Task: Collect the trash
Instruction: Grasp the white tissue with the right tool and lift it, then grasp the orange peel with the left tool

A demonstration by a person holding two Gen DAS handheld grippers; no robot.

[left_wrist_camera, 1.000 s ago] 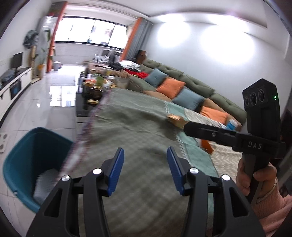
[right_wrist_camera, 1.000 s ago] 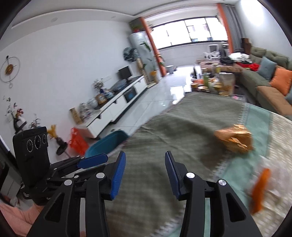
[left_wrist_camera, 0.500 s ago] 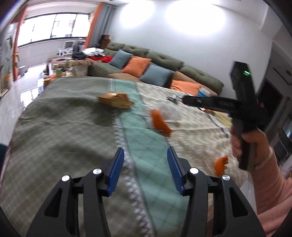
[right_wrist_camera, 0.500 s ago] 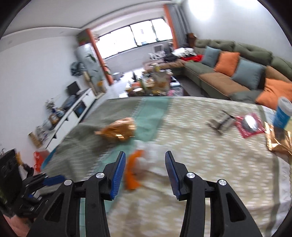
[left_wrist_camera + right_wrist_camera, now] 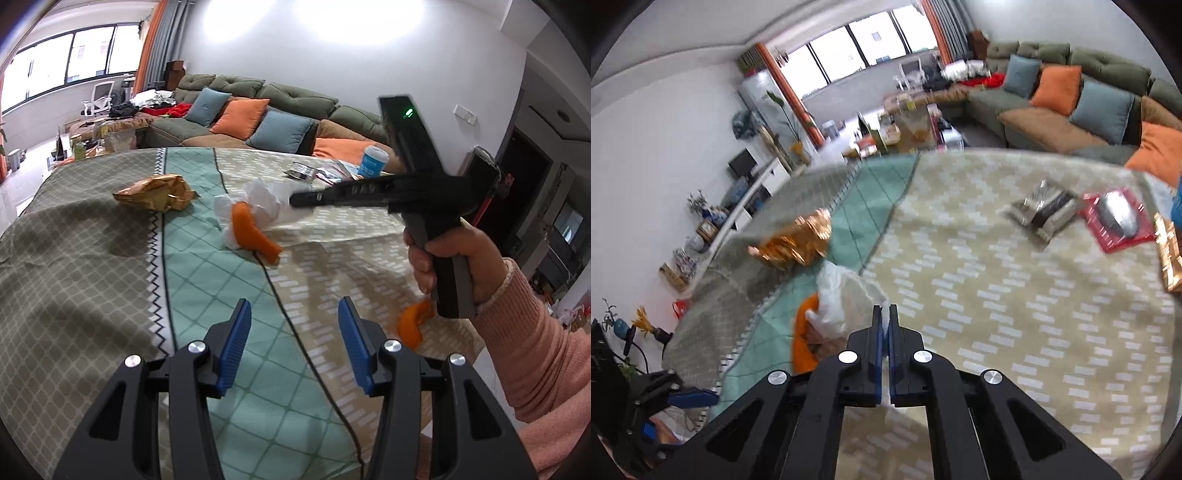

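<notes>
Two grippers: right gripper [image 5: 885, 314] had just closed its jaws on the white plastic bag [image 5: 838, 299]; left gripper [image 5: 293, 336], jaws apart, sat nearer, empty

Open cloth [image 5: 92, 266] — wrapper [image 5: 155, 192] beyond

Both wrist views look down across the cloth-covered table [image 5: 92, 280], sharing the white bag [image 5: 842, 295]

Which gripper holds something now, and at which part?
The right gripper is shut on the white plastic bag, pinching a thin edge of it. The left gripper is open and holds nothing.
</notes>
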